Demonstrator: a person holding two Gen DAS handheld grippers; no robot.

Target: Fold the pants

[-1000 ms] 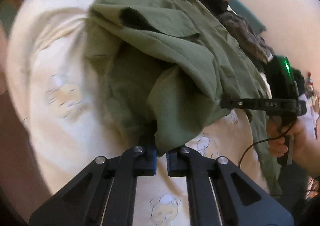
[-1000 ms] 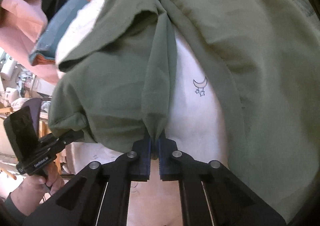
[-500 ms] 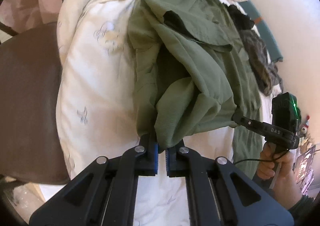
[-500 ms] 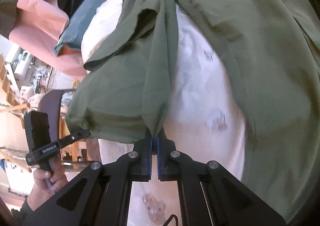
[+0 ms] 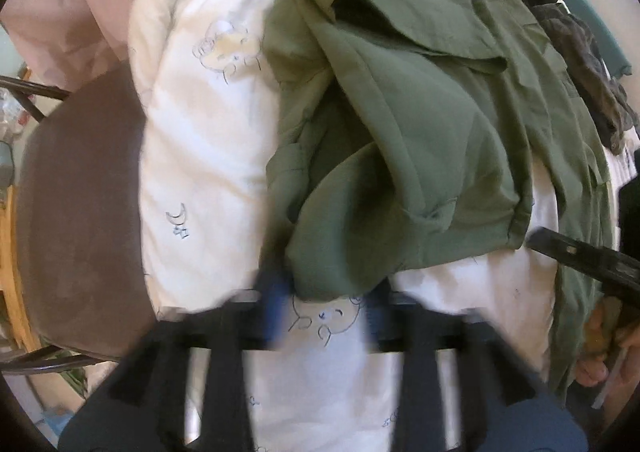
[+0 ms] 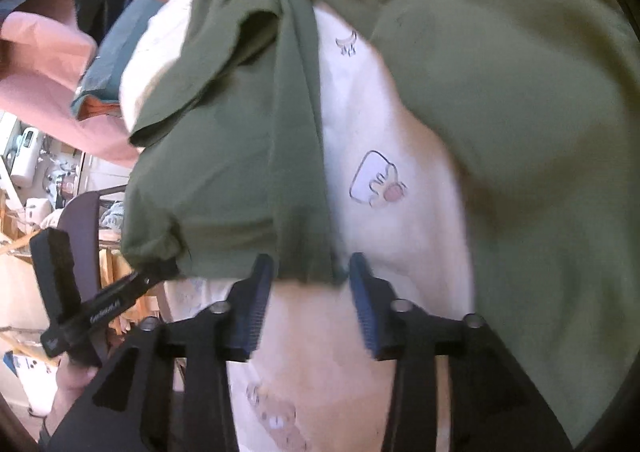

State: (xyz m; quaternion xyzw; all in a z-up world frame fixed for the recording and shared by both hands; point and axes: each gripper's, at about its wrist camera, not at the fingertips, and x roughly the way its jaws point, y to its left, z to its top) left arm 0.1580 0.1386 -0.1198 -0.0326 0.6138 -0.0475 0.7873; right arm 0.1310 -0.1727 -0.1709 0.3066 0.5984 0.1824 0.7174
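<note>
Green pants (image 5: 420, 124), one pair, two tongs opening, white quilt (image 5: 208, 156)

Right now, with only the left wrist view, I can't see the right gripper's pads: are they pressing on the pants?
Observer: No. The right gripper has its jaws opening; the hem of the pants hangs between the blue pads, unpressed.
Operator: What lies between the two legs there?
Observer: Bare white quilt with a toast-like print.
Operator: Is my left gripper visible from that side?
Observer: Yes, the left gripper is low on the left, held by a hand, its tip beside another hem corner. Whether it touches is unclear.
</note>
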